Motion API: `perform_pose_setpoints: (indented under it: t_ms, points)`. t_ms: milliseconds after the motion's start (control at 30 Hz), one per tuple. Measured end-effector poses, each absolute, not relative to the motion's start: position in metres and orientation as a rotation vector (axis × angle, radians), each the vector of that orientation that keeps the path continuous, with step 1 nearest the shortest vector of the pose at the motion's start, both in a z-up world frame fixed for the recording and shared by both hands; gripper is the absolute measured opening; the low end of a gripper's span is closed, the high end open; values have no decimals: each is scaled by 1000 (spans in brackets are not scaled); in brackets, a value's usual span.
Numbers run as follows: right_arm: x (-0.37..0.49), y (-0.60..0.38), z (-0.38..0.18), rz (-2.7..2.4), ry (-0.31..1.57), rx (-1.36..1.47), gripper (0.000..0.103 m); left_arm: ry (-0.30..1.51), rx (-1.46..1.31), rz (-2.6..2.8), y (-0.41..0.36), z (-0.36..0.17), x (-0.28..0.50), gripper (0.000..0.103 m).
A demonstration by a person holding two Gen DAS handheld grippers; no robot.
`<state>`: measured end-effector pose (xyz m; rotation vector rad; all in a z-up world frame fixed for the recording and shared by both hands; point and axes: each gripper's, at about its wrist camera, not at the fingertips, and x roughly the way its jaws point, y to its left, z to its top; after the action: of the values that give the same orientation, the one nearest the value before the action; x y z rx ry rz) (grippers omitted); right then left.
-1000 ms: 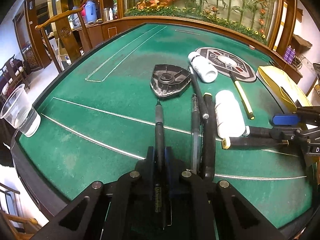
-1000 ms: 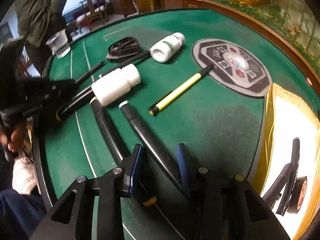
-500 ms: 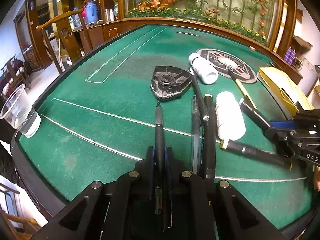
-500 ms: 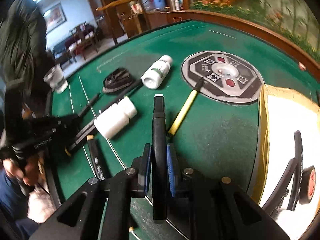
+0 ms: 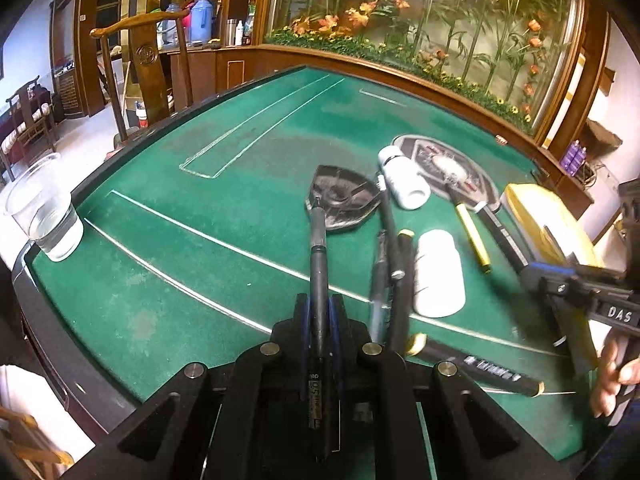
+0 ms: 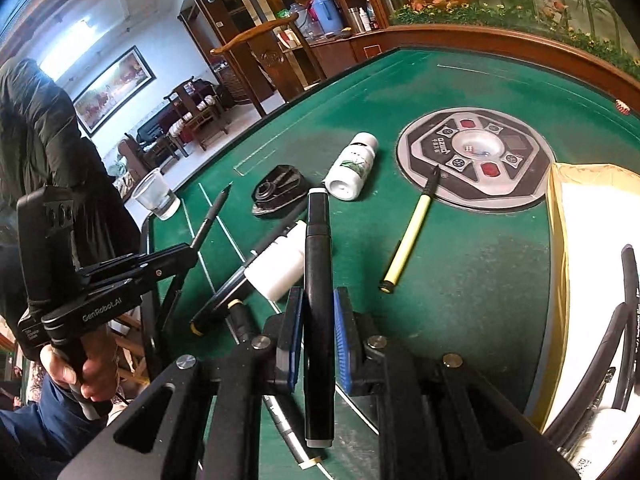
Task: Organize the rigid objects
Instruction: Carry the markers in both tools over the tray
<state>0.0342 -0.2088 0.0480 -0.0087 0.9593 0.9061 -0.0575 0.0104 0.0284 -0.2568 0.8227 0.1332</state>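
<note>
In the left wrist view my left gripper (image 5: 319, 312) is shut on a black gel pen (image 5: 319, 256) that points at a black plastic piece (image 5: 340, 200). My right gripper (image 6: 318, 304) is shut on a thick black marker (image 6: 318, 240), held above the green table (image 6: 460, 280). On the felt lie a plain white bottle (image 5: 438, 272), a labelled white bottle (image 6: 354, 168), a yellow pen (image 6: 408, 240), several black pens (image 5: 394, 280) and a yellow-tipped marker (image 5: 472, 364). The right gripper (image 5: 536, 272) also shows at the right edge of the left wrist view.
A yellow-rimmed box (image 6: 560, 240) at the right holds black cords (image 6: 628, 300). A round control panel (image 6: 476, 156) is set into the felt. A plastic cup of water (image 5: 44, 216) stands at the left table edge. A person's hand (image 6: 80, 372) grips the left tool.
My right gripper shut on the black marker and lifted it off the felt, swinging it toward the yellow box. My left gripper, still holding the gel pen, has risen a little.
</note>
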Motion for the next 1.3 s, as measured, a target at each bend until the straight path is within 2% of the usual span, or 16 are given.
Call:
perform_pose_setpoints:
  t_ms: [800,1300]
  points:
    - [26,-264,74,904,890,158,14,724,-130,46,-74,84,-62,9]
    - [32,-343,72,806,849,303,14,734,-42,-6,-124,86,-52,9]
